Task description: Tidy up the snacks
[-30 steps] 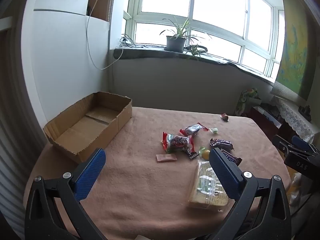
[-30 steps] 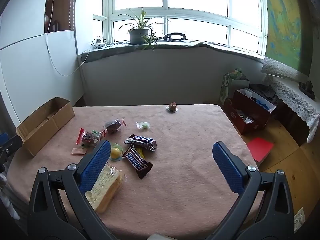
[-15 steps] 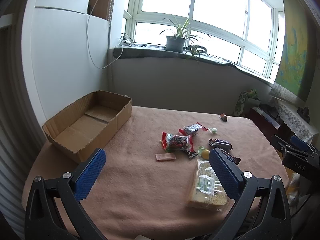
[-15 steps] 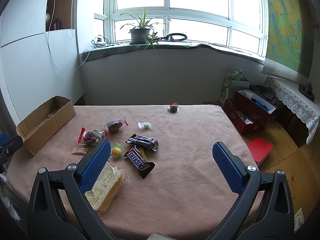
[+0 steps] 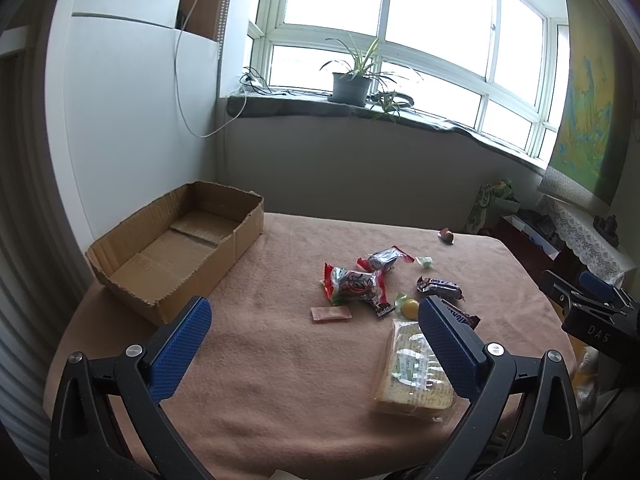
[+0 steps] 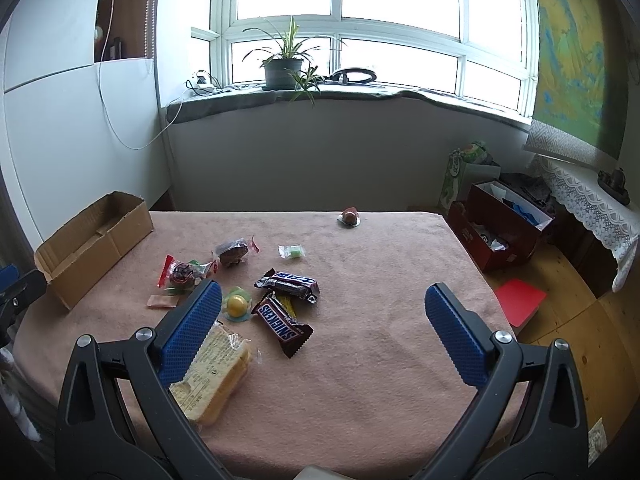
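Both of my jaws stand wide apart and empty: my left gripper (image 5: 314,320) and my right gripper (image 6: 324,304) hover above the near edge of the tabletop (image 6: 380,360). Snacks lie scattered around the middle: a wrapped bread pack (image 6: 212,368) nearest me, a Snickers bar (image 6: 282,324), a second dark bar (image 6: 288,284), a yellow candy (image 6: 236,304) and a red-wrapped snack (image 5: 354,282). A cardboard box (image 5: 176,248) sits open at the far left corner, well apart from them.
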`<state>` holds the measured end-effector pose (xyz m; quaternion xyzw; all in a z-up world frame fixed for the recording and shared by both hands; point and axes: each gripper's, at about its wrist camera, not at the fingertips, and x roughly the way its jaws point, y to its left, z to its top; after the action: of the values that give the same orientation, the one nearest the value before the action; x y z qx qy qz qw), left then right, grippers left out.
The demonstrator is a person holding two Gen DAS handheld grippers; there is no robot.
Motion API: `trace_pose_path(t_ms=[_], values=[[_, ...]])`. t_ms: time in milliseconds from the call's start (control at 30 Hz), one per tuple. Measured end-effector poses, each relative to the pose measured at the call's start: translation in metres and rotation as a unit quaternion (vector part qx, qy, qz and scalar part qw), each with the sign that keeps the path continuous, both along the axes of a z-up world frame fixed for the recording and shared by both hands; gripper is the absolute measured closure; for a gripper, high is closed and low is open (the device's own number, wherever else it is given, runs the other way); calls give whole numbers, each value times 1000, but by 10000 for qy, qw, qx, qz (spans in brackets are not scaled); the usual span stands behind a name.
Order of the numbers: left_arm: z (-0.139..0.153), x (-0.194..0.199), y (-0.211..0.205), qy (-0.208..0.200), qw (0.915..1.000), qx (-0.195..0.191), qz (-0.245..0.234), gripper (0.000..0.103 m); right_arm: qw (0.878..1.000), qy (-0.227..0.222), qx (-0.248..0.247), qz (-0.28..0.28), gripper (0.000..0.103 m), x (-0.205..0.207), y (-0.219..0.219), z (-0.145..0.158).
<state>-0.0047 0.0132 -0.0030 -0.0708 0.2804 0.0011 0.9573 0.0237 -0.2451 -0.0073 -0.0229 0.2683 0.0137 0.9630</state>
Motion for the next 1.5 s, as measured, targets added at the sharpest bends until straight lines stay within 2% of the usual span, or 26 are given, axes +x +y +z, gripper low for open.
trace_pose_path(t_ms=[1500], values=[[-4,2,-2,69,9999,-43,-68,1,10000,35,-23,-5,0,1,2,-2]])
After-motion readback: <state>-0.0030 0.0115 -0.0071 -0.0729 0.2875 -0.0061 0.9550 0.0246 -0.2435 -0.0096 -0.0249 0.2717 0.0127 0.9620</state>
